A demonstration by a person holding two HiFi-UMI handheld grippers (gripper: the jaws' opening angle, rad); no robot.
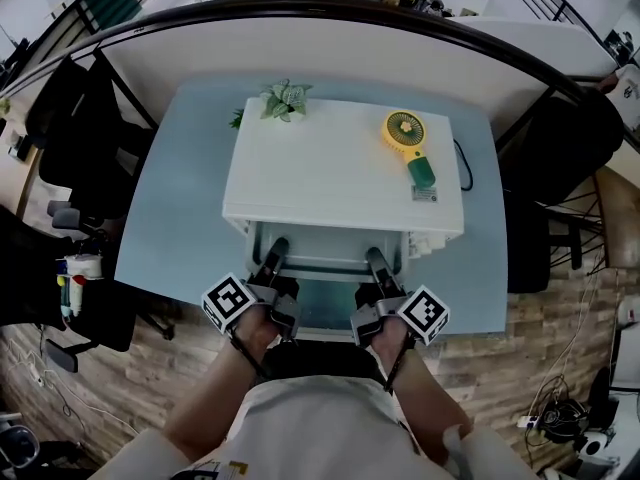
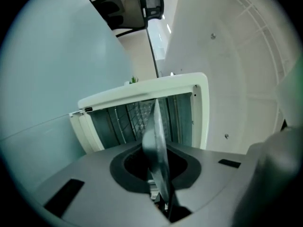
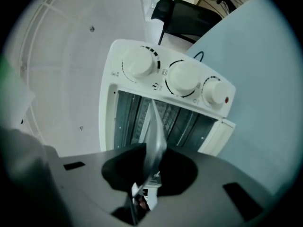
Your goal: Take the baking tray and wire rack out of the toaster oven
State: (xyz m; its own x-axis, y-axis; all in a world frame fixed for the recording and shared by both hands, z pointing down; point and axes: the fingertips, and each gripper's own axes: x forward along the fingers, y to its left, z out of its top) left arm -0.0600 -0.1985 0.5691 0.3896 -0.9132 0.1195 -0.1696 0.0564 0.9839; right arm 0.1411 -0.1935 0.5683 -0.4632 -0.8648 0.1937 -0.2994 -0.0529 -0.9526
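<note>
— Place of the task's thing against the left tongs (image 1: 277, 251) and right tongs (image 1: 376, 259)?

— Pinched in both. Baking tray (image 2: 158, 138) seen edge-on in each gripper view as a thin bright strip, clamped at its near rim by both pairs. From there, running on into the open mouth of the toaster oven (image 1: 340, 168).

— And the wire rack (image 2: 136, 113)?

— Deeper in the cavity, beyond the tray. Just a patch of grid in the left gripper view.

— Edges, open room?

— In the head view, oven at the centre of the pale blue bench (image 1: 170, 228), mouth toward the lower edge of the frame. Bare bench left and right of it, plus a strip between the two tongs down to the bench's near edge. White front frame of the oven close to the tray's ends. Knobs (image 3: 182, 77) at the upper right of the right gripper view, apart from the tongs. On the oven's top, a yellow fan (image 1: 405, 133); behind it, a small plant (image 1: 285, 98).

— Heading, long axis?

— Lying flat, near rim across the mouth, left to right in the head view, from one pair of tongs to the other. Length against depth impossible to tell: the rest hidden under the oven's top.
</note>
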